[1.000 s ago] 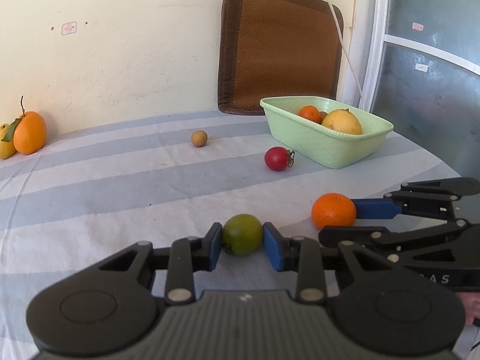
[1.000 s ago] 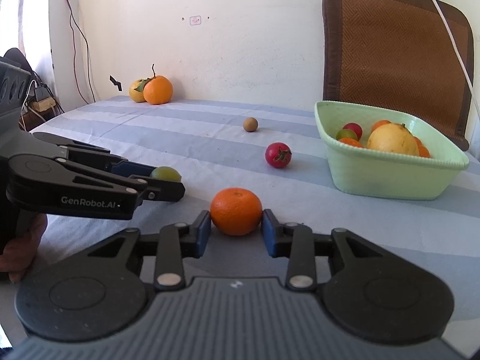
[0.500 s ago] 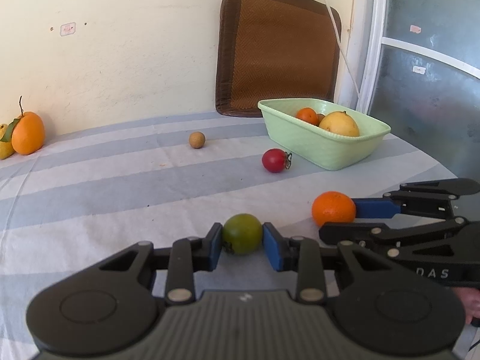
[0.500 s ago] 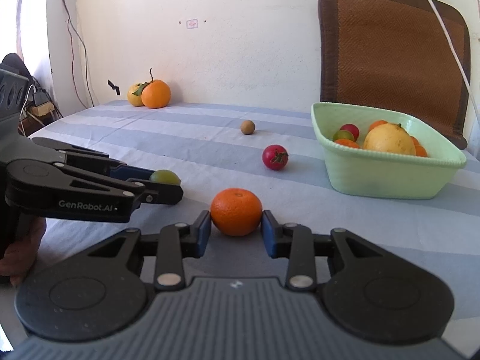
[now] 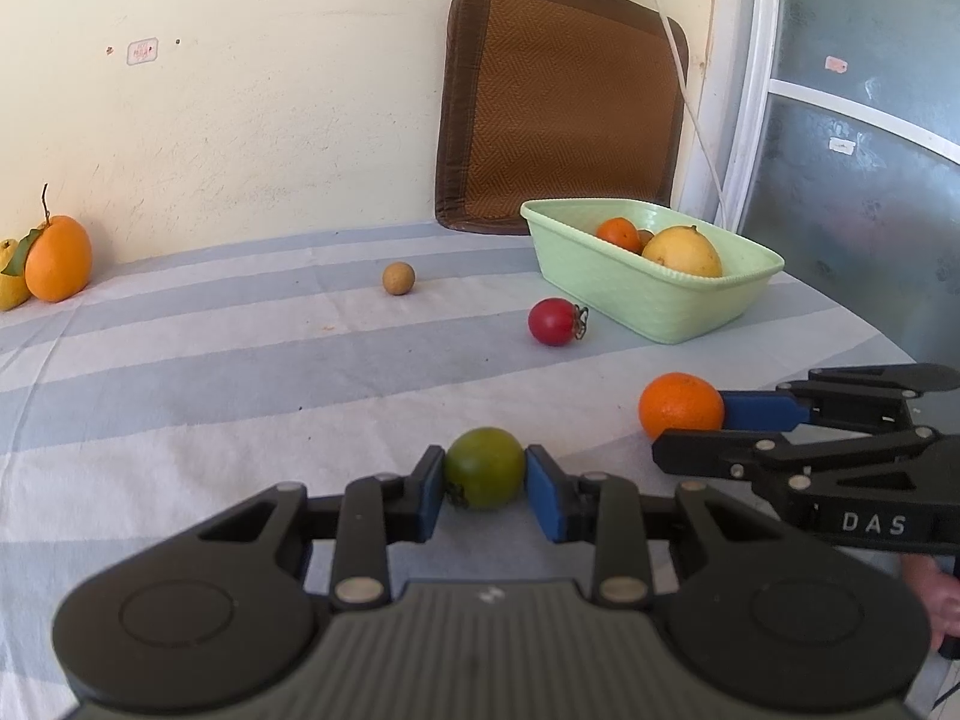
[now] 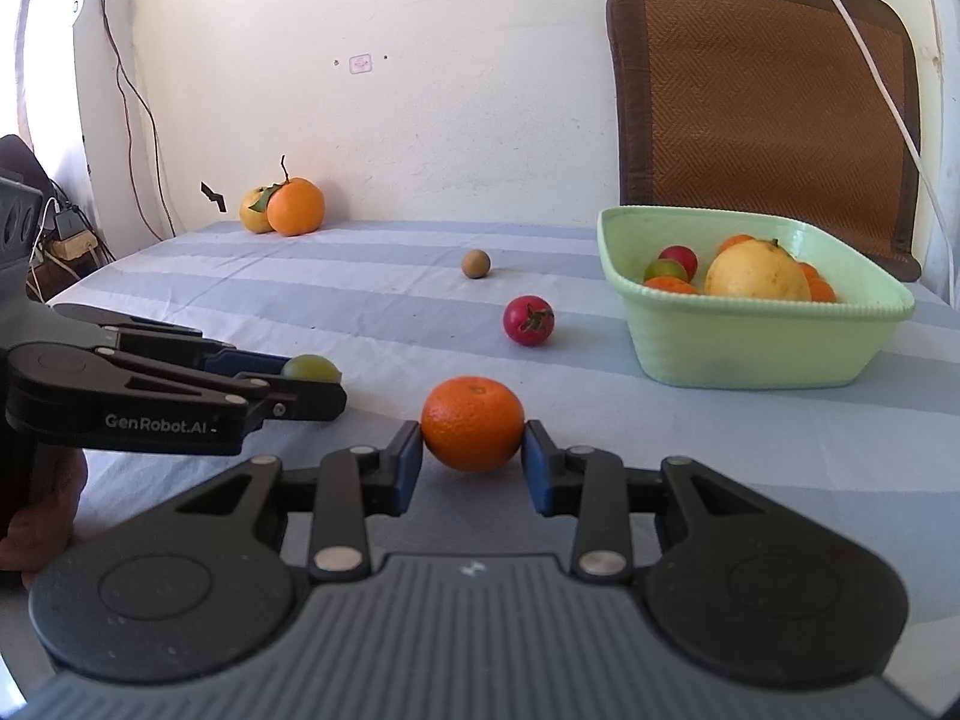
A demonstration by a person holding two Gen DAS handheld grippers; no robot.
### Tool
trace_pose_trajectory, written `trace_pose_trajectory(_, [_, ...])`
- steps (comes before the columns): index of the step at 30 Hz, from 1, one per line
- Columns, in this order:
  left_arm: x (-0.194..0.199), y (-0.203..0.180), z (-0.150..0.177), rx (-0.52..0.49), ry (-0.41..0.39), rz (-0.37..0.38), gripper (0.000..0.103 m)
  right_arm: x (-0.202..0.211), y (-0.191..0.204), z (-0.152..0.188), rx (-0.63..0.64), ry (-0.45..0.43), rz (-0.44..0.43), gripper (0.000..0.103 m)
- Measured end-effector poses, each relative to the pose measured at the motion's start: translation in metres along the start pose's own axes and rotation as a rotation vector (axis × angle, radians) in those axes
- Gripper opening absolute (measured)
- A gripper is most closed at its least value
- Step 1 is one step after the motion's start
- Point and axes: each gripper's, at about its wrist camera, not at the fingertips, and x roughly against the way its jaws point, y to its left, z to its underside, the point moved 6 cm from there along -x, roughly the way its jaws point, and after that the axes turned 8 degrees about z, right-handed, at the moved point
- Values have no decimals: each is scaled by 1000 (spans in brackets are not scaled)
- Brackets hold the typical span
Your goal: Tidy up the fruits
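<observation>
Left claw (image 5: pixel 485 477) clamps the green fruit (image 5: pixel 483 468); right claw (image 6: pixel 474 461) clamps the orange (image 6: pixel 473 423).

Left gripper (image 5: pixel 485 483) angled down over the striped table (image 5: pixel 180 396), blue pads clamped on a green fruit (image 5: pixel 483 467), right gripper (image 6: pixel 473 461) beside it, pads pinching an orange (image 6: pixel 473 423)
</observation>
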Motion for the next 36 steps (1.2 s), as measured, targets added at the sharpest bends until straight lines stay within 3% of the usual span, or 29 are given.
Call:
trace_pose_trajectory(20, [3, 4, -1, 29, -21, 6, 29, 8, -9, -1, -57, -53, 16, 38])
trace_pose_trajectory(36, [3, 4, -1, 36, -14, 4, 29, 7, -10, -2, -67, -43, 7, 38])
